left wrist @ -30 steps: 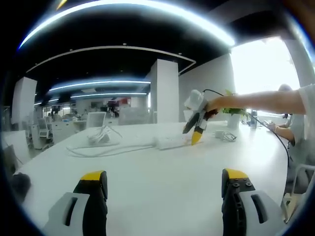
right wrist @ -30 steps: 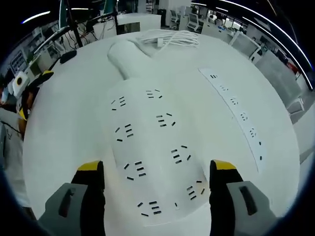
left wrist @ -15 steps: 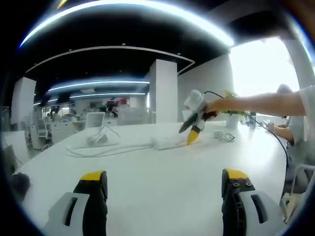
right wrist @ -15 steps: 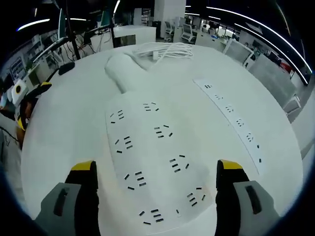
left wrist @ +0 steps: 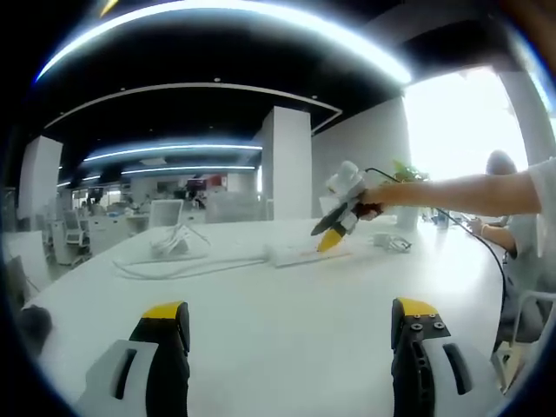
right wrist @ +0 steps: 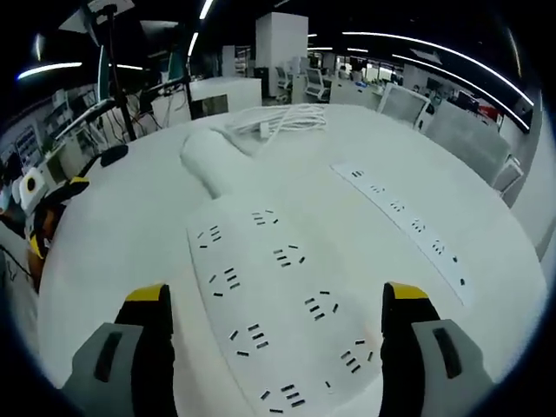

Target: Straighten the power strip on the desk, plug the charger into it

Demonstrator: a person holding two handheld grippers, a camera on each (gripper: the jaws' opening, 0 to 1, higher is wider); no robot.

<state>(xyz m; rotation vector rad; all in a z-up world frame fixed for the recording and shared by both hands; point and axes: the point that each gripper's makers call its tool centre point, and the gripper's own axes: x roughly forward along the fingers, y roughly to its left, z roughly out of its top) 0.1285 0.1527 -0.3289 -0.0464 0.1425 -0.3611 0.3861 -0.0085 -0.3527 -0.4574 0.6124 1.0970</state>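
A wide white power strip (right wrist: 269, 295) with two rows of sockets lies on the white desk (right wrist: 122, 234), straight below my right gripper (right wrist: 276, 297). That gripper hangs open above it, touching nothing. The strip's thick lead (right wrist: 204, 155) runs to a coiled white cable (right wrist: 278, 117). A narrow single-row strip (right wrist: 408, 230) lies to the right. In the left gripper view, my left gripper (left wrist: 290, 309) is open over bare desk. Far off there, the right gripper (left wrist: 334, 228) hovers over the power strip (left wrist: 300, 254). I cannot tell which object is the charger.
A person's arm (left wrist: 469, 184) reaches in from the right. A loose white cable (left wrist: 174, 261) and a small white item (left wrist: 393, 241) lie on the desk (left wrist: 287, 295). The left gripper (right wrist: 43, 217) shows at the left edge. Office desks and chairs stand behind.
My right gripper has lifted and tilted back from the wide strip, which now looks smaller. In the left gripper view it has drifted slightly left and up. The left gripper has stayed still.
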